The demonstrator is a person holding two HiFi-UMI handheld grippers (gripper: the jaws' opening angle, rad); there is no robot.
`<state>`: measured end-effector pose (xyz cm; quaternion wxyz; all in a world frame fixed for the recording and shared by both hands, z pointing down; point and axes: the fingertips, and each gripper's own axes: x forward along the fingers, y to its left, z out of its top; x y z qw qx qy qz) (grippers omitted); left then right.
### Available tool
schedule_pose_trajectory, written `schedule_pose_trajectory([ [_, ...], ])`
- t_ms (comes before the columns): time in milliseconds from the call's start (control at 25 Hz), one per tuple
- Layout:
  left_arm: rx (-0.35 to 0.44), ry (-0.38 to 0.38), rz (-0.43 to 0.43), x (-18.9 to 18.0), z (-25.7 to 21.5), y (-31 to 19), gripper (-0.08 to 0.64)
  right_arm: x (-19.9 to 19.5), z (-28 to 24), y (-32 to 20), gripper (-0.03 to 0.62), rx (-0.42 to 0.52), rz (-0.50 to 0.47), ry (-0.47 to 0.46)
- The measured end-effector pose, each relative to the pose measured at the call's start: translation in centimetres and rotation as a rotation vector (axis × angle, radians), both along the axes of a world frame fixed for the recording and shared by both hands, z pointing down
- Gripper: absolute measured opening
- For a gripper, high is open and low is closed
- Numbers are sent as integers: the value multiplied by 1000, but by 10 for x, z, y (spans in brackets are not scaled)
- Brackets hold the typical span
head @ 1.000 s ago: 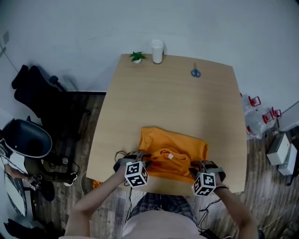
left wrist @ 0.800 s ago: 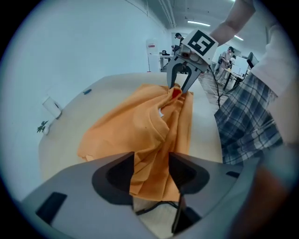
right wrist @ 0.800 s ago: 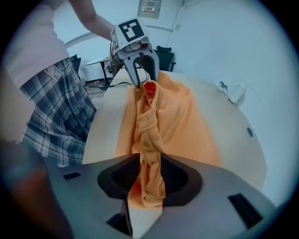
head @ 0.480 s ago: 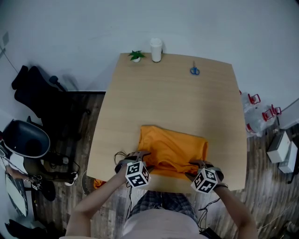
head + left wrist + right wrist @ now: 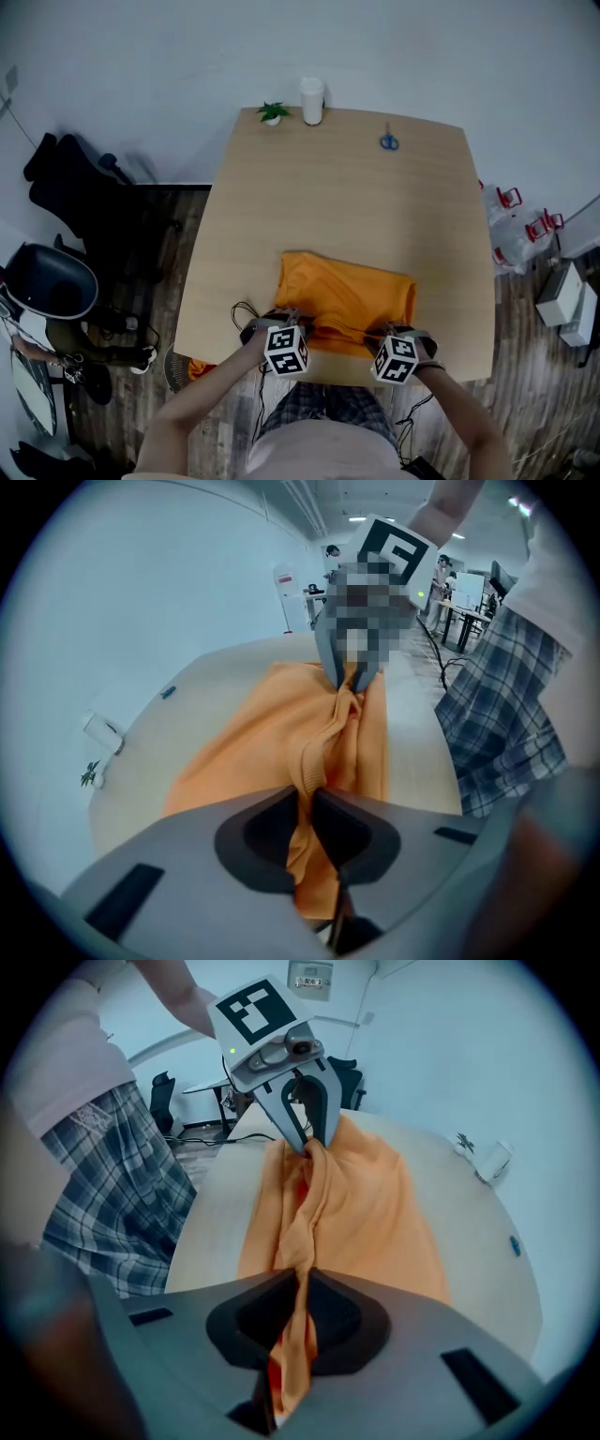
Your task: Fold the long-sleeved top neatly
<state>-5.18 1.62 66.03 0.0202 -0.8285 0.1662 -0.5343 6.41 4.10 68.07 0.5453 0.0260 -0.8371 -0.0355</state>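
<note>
Both tongs are closing on cloth at the near edge of the tabletop. The left tongs have a thick ridge of orange fabric pinched between their pads. The right tongs clamp a similar bunched fold, with a sliver of red showing inside it. Each pair grips one near corner of the top, and its near hem runs between them as a rumpled cord.

This looks like the grip before a fold away from the body. To do it well, both grips should catch every layer, not only the upper one. Lifting the two corners together and level would keep the hem straight. Drawing the tongs slightly apart first would take the slack out of that cord. The fold should then land with its edge square on the far edge, without dragging the lower layers.

Beyond the tongs the top lies flat as a broad rectangle, already folded in. Its long axis runs from one pair of tongs to the other, tilted a little so the right end sits nearer the person. Which way the neckline faces I cannot tell.

Well beyond it, bare wood stretches to the far edge. Scissors lie there beyond the right tongs, and a white cup and small plant beyond the left.
</note>
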Motion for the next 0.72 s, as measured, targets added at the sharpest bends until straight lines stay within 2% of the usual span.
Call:
schedule_pose_trajectory([
  [40, -8, 3, -1, -1, -1, 1, 47, 0, -3, -1, 46, 2, -3, -5],
  [200, -36, 22, 1, -7, -16, 13, 37, 0, -23, 12, 41, -26, -60, -32],
  [360, -90, 21, 15, -8, -15, 45, 38, 8, -21, 35, 44, -60, -100, -13],
  [480, -137, 18, -10, -4, 3, 63, 52, 13, 0, 49, 68, -103, -102, 32],
  [560, -176, 34, -53, -3, 12, 69, 75, 15, 8, 56, 133, -138, -87, 49],
  [640, -229, 79, -97, -1, 13, 72, 118, 15, 8, 59, 164, -160, -59, 32],
  [720, -288, 165, -147, 2, 2, 72, 179, 13, -1, 58, 173, -174, -11, -15],
])
